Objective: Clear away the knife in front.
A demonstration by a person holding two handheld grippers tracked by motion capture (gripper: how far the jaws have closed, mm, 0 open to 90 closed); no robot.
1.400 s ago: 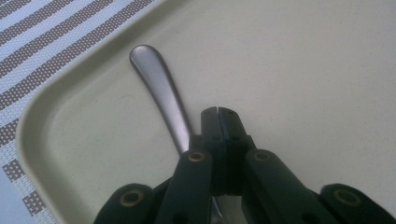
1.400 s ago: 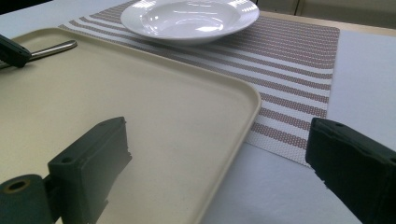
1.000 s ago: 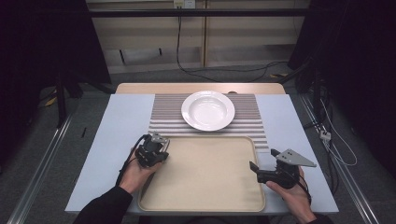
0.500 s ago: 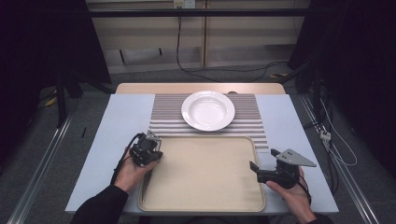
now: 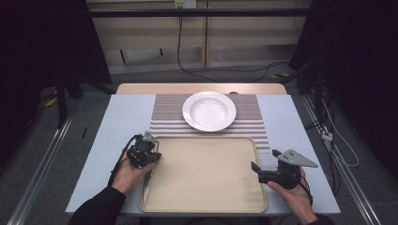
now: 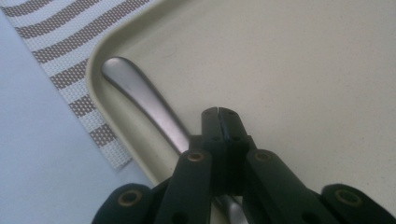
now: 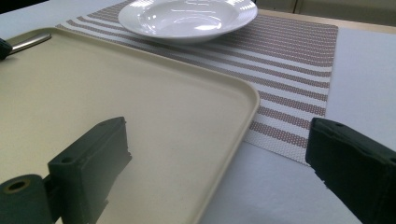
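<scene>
At about eight o'clock on the surface, over the near-left corner of the beige tray, the left claw hung with its jaws pressed together. From the left gripper view I could not tell whether they pinched anything — a metal utensil handle ran along the tray's left rim and passed under them, its working end hidden. Over at four o'clock the right claw sat at the tray's right edge, jaws wide apart with nothing between them. A white plate stood on the striped mat at twelve o'clock.

I judged the step in hand to be the pickup of that utensil. If the grip had not caught it, the next move called for parting the jaws, settling lower astride the handle and closing — then lifting it clear of the rim, likely toward the place setting beside the plate.
</scene>
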